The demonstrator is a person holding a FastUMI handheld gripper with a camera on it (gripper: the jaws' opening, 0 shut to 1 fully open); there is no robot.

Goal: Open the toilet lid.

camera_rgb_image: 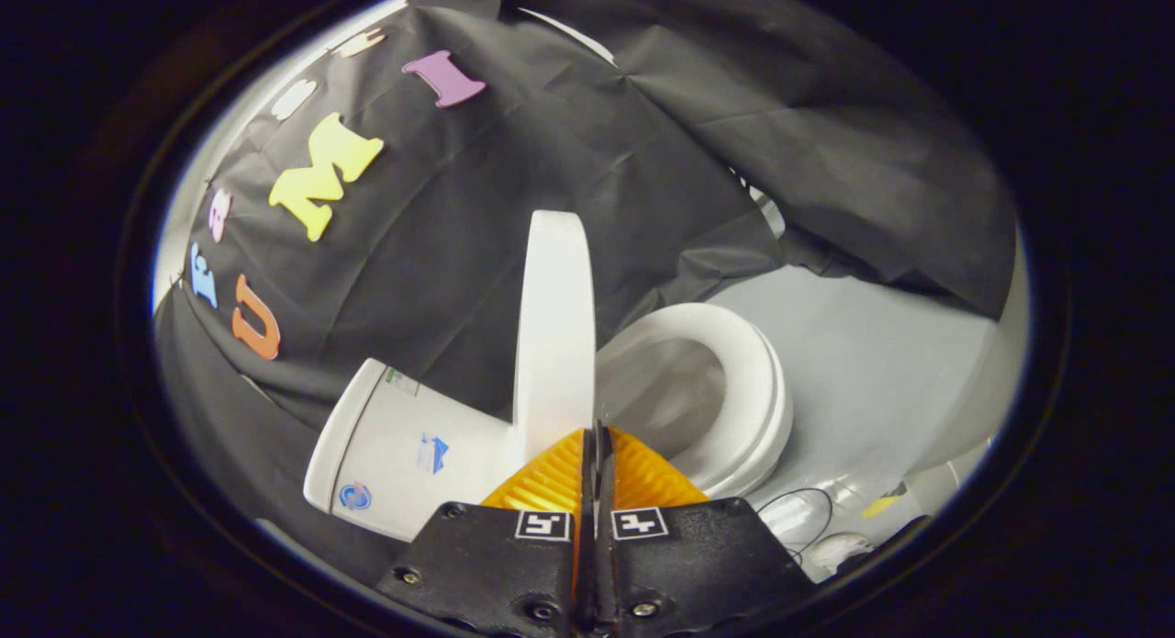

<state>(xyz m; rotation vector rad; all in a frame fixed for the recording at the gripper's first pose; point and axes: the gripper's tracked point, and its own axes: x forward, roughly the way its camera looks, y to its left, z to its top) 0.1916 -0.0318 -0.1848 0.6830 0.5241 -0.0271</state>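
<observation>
The white toilet lid [555, 344] stands raised and is seen edge-on, just ahead of my fingertips. Beside it the white seat ring [757, 390] lies down around the open bowl [661, 390]. On the lid's other side is the white tank [395, 445], bearing small stickers. My gripper [597, 429] is shut, its orange ribbed fingers [551, 477] pressed together with nothing between them. The tips sit right at the lid's near rim; I cannot tell whether they touch it.
Black cloth wall hangs behind the toilet. Pale grey floor [872, 363] spreads beyond the seat. A thin dark cable [799, 509] and a small yellow piece [881, 505] lie on the floor near the toilet's base. A rounded white object [973, 399] stands further out.
</observation>
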